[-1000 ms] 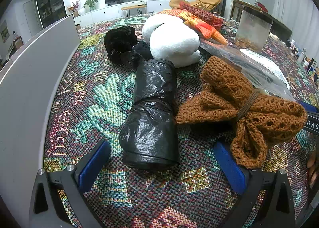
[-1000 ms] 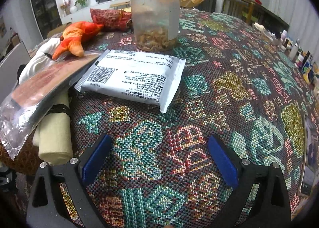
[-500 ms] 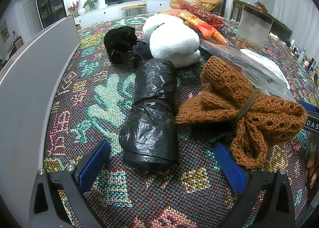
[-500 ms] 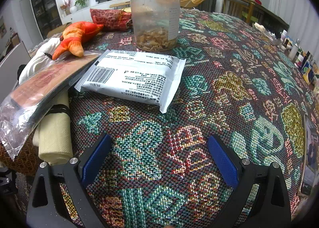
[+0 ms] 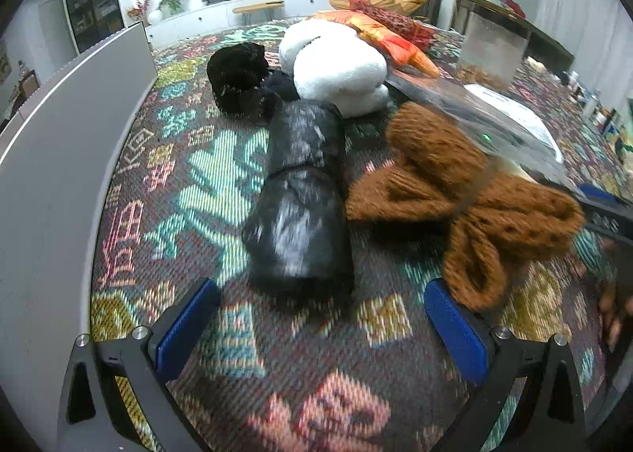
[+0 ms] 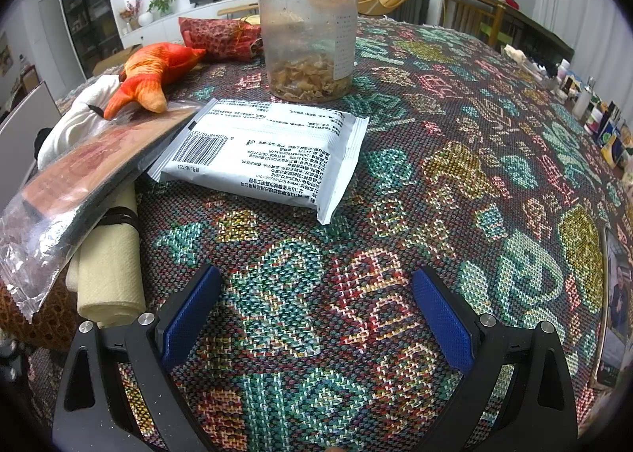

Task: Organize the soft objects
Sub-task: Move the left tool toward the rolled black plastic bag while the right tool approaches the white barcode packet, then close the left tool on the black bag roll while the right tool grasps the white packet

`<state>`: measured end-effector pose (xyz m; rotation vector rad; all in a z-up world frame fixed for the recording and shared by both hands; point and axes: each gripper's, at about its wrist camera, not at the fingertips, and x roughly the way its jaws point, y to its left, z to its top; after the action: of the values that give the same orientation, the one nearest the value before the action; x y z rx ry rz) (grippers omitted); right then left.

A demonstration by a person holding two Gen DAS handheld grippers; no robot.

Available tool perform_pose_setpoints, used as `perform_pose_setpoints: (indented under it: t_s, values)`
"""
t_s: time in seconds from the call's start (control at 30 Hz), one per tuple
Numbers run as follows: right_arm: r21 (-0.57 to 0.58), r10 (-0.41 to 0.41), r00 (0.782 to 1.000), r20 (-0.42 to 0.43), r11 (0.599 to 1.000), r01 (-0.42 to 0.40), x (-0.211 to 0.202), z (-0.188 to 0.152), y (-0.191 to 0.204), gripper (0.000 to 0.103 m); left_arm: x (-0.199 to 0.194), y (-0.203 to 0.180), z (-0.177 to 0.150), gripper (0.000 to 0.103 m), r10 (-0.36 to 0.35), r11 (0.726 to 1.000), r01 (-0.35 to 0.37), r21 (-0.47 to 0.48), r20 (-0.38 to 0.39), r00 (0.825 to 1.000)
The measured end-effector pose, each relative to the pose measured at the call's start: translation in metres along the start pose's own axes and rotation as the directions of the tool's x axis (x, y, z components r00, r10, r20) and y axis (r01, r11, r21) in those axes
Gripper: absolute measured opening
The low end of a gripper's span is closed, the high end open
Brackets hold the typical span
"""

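Near the surface's left edge, beside a grey upright panel (image 5: 59,159), the left gripper (image 5: 320,327) has its blue-padded fingers spread and empty, with a black crinkled plastic-wrapped roll (image 5: 302,198) just ahead between them. A rust-brown knitted bundle (image 5: 467,194) lies touching its right side; a white plush roll (image 5: 336,68) sits behind. The step looks like an approach: next, advance and close on the roll. Farther right, the right gripper (image 6: 316,317) hovers spread and empty over patterned woven cloth (image 6: 455,159), short of a white printed packet (image 6: 269,151).
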<state>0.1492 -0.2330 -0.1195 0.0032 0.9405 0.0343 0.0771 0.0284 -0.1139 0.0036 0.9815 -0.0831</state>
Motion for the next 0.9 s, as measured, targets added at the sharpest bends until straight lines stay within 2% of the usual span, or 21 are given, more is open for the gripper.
perform_pose_setpoints:
  t_s: [0.17,0.27,0.37,0.53,0.63,0.77,0.9]
  values:
    - [0.000,0.000,1.000,0.000,1.000,0.000,0.000,0.000,0.000,0.099,-0.021,0.013,-0.008,0.103,-0.090,0.994,0.091,-0.053,0.021,0.996]
    - [0.000,0.000,1.000,0.000,1.000,0.000,0.000,0.000,0.000,0.099,-0.042,0.020,0.001,0.103,-0.153,0.982,0.163,-0.096,0.097,0.983]
    - [0.000,0.000,1.000,0.001,1.000,0.000,0.000,0.000,0.000,0.099,-0.054,0.021,0.016,0.103,-0.140,0.983,0.154,-0.097,0.136,0.981]
    - [0.000,0.000,1.000,0.001,1.000,0.000,0.000,-0.001,0.000,0.099,-0.026,0.027,0.043,0.102,-0.062,0.992,0.067,-0.111,0.050,0.997]
    - [0.001,0.001,1.000,0.001,1.000,-0.001,0.000,0.000,0.000,0.099,-0.002,0.027,0.049,0.101,-0.075,0.992,0.074,-0.104,-0.004,0.997]
    - [0.001,0.001,1.000,0.002,1.000,-0.001,-0.001,-0.001,0.000,0.099,0.010,0.027,0.054,0.101,-0.080,0.993,0.079,-0.087,-0.005,0.997]
    - [0.001,0.001,1.000,0.002,1.000,-0.001,0.000,-0.001,0.000,0.099,0.027,0.032,0.056,0.102,-0.088,0.991,0.081,-0.108,-0.061,0.994]
